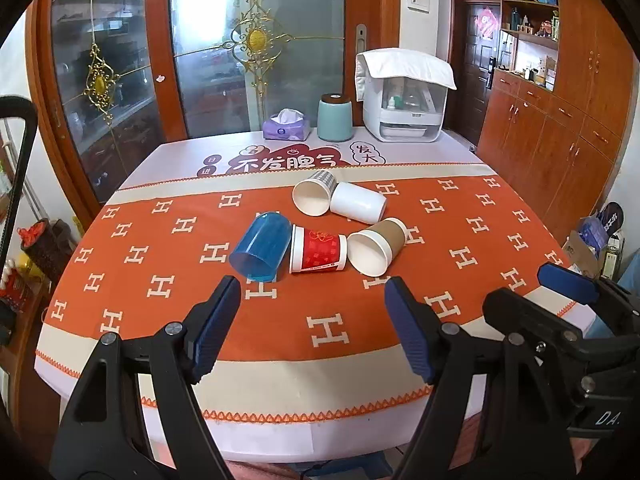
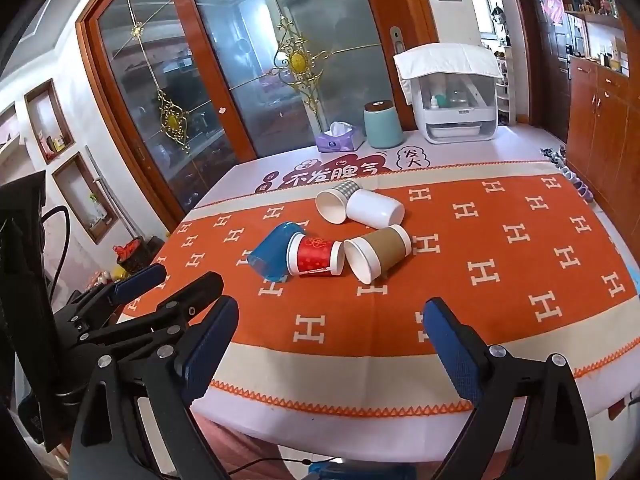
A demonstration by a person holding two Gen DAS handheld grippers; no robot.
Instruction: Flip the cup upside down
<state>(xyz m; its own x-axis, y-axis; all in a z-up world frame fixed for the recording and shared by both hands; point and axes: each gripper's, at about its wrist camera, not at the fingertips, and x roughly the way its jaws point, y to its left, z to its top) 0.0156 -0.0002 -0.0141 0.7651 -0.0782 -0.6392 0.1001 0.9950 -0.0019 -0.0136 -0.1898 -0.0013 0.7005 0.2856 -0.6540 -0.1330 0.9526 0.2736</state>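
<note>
Several cups lie on their sides in the middle of the orange tablecloth (image 1: 160,320): a blue plastic cup (image 1: 262,246), a red paper cup (image 1: 318,254), a brown paper cup (image 1: 376,246), a white cup (image 1: 358,202) and a checked paper cup (image 1: 314,194). They also show in the right wrist view: blue cup (image 2: 272,254), red cup (image 2: 316,258), brown cup (image 2: 378,252), white cup (image 2: 374,208), checked cup (image 2: 336,200). My left gripper (image 1: 312,292) is open and empty, short of the cups. My right gripper (image 2: 332,314) is open and empty, also near the front edge.
At the table's far edge stand a purple tissue box (image 1: 286,126), a teal canister (image 1: 335,118) and a white appliance with a towel on it (image 1: 404,96). Glass sliding doors are behind. Wooden cabinets (image 1: 560,120) stand at the right.
</note>
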